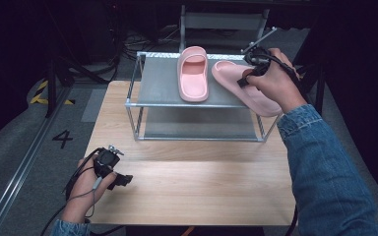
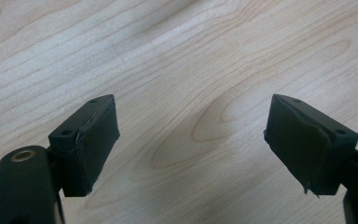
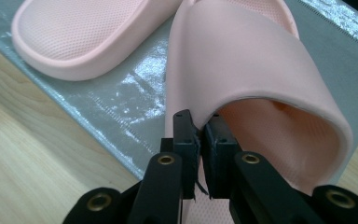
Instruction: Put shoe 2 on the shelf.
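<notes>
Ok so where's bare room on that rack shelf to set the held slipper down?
The shelf is bare left of the resting slipper. Its right side is crowded: the held slipper, pinched by the right gripper, overhangs there. The tabletop is free beyond the left gripper.

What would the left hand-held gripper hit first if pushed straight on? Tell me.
The bare table. The left hand-held gripper has open jaws with nothing between them, and wood lies ahead; how near is unclear.

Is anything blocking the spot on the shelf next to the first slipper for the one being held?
Nothing visible does. The right gripper holds the slipper over bare shelf top beside the resting slipper.
</notes>
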Tool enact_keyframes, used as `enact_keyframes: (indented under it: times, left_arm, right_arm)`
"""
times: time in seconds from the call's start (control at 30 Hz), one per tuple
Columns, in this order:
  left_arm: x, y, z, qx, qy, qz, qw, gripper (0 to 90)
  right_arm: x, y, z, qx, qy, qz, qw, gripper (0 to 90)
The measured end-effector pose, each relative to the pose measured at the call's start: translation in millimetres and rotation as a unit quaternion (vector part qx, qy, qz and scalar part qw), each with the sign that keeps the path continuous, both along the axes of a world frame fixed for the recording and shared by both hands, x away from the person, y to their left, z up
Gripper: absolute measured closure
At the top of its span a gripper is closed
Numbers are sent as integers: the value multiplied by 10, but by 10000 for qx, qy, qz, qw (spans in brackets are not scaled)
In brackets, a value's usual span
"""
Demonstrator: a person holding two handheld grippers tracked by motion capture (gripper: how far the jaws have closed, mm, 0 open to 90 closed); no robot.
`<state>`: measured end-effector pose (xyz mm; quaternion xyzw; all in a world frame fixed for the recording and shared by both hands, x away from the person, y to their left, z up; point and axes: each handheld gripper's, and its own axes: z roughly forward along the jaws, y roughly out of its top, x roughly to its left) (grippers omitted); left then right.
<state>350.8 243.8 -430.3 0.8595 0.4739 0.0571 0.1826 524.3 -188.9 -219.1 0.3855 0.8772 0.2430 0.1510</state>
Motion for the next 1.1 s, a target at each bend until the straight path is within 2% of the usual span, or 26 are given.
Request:
enact_keyframes:
  times: [0.1,0.4,0.43,0.47,0.5,0.6,0.63,0.67,0.7,0.77,0.93,1.03,1.1]
  left_arm:
    - [-1,4,-2,12,-11,0,10000,178]
    - [9,-24,-12,16,29,-85,10000,179]
    - [22,-33,-7,6,18,-111,9999,179]
    - [22,-33,-7,6,18,-111,9999,178]
    - [37,-41,-4,35,8,-177,9998,179]
    - [48,-45,-6,-1,61,-200,9998,178]
    - [59,-41,-4,8,70,-192,9998,179]
    - [72,-39,-4,-4,71,-192,9998,179]
    - [91,-42,7,21,70,-178,9998,178]
    - [108,-43,14,-6,75,-206,9998,179]
    - [170,-42,30,-57,120,-235,9996,178]
    - [207,-59,32,13,131,-274,9995,179]
    - [232,-80,34,-19,144,-321,9994,179]
  right_arm:
    - [54,58,-21,-135,35,-14,9999,852]
    - [139,167,-84,-277,33,-54,9996,840]
    - [137,179,-98,-213,-29,-19,9998,800]
    - [137,179,-98,-213,-29,-19,9998,800]
    - [111,180,-99,-219,-38,19,9998,736]
    - [61,170,-99,-159,-33,100,9998,692]
    - [-5,138,-76,-126,-188,135,9997,663]
    - [-5,138,-76,-126,-188,135,9997,663]
    - [-79,87,-46,-5,-270,145,9995,646]
    - [-105,62,-37,68,-279,135,9995,644]
    - [-273,-148,29,162,-361,7,9992,634]
    - [-341,-244,63,181,-383,-50,9991,638]
    - [-448,-414,99,209,-387,-166,9989,654]
